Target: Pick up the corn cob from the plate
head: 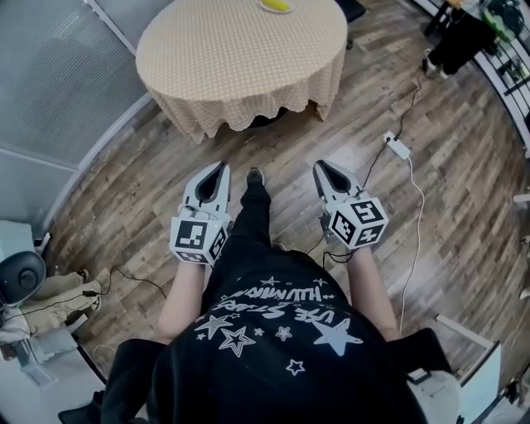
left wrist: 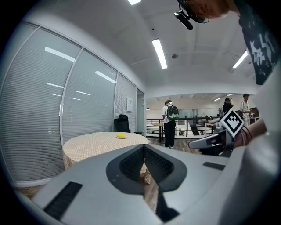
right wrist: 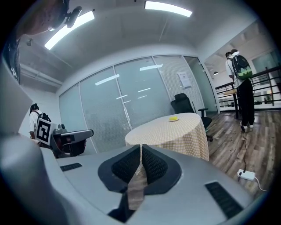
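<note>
A yellow corn cob on a yellow plate [head: 276, 5] lies at the far side of a round table [head: 240, 58] with a beige checked cloth. The plate is small in the left gripper view [left wrist: 121, 136] and in the right gripper view [right wrist: 174, 118]. My left gripper [head: 223, 167] and right gripper [head: 320, 167] are held side by side over the wooden floor, well short of the table. Both point towards it. Each has its jaws shut with nothing between them, as the left gripper view [left wrist: 144, 147] and the right gripper view [right wrist: 141, 147] show.
A white power strip [head: 397, 147] with its cable lies on the floor to the right. A black office chair [right wrist: 186, 105] stands behind the table. Glass walls with blinds [head: 58, 74] run along the left. A person with a backpack [left wrist: 169, 121] stands by a railing.
</note>
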A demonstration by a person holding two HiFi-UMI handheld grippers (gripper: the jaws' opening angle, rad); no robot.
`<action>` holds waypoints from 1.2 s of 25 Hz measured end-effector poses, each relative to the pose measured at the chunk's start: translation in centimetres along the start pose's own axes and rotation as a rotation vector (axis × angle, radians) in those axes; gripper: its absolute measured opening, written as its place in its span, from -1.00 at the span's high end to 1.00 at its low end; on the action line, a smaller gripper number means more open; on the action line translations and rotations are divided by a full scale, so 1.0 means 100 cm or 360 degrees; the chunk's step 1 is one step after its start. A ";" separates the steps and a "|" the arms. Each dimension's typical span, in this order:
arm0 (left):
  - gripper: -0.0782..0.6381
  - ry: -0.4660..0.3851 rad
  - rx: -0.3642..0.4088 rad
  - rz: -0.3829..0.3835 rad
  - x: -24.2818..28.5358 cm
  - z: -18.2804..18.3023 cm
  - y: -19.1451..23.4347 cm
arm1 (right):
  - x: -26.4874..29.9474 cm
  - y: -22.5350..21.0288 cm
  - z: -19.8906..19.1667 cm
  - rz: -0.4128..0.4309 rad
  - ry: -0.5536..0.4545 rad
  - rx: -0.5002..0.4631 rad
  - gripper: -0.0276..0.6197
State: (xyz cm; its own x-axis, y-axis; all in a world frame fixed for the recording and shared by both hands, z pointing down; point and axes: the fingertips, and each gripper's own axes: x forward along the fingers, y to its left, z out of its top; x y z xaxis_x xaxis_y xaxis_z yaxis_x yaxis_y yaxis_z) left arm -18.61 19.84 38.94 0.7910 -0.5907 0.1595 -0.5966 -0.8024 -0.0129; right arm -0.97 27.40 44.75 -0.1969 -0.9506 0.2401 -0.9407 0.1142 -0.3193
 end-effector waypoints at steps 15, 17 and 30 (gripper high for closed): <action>0.76 0.0060 -0.0062 -0.0138 0.095 -0.012 0.034 | 0.051 -0.061 0.018 -0.0171 0.0024 0.0053 0.82; 0.75 0.0066 -0.0085 -0.0158 0.115 -0.012 0.047 | 0.067 -0.072 0.022 -0.0218 0.0040 0.0071 0.82; 0.76 0.0068 -0.0053 -0.0220 0.232 0.011 0.161 | 0.200 -0.101 0.086 -0.0283 0.0090 0.0051 0.82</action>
State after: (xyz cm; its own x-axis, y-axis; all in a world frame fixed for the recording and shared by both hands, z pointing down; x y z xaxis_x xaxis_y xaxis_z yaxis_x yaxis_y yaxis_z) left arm -9.71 -6.83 41.35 0.8597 -0.4702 0.1996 -0.4874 -0.8720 0.0449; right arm 6.94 4.74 44.87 -0.0444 -0.9372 0.3459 -0.9530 -0.0642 -0.2961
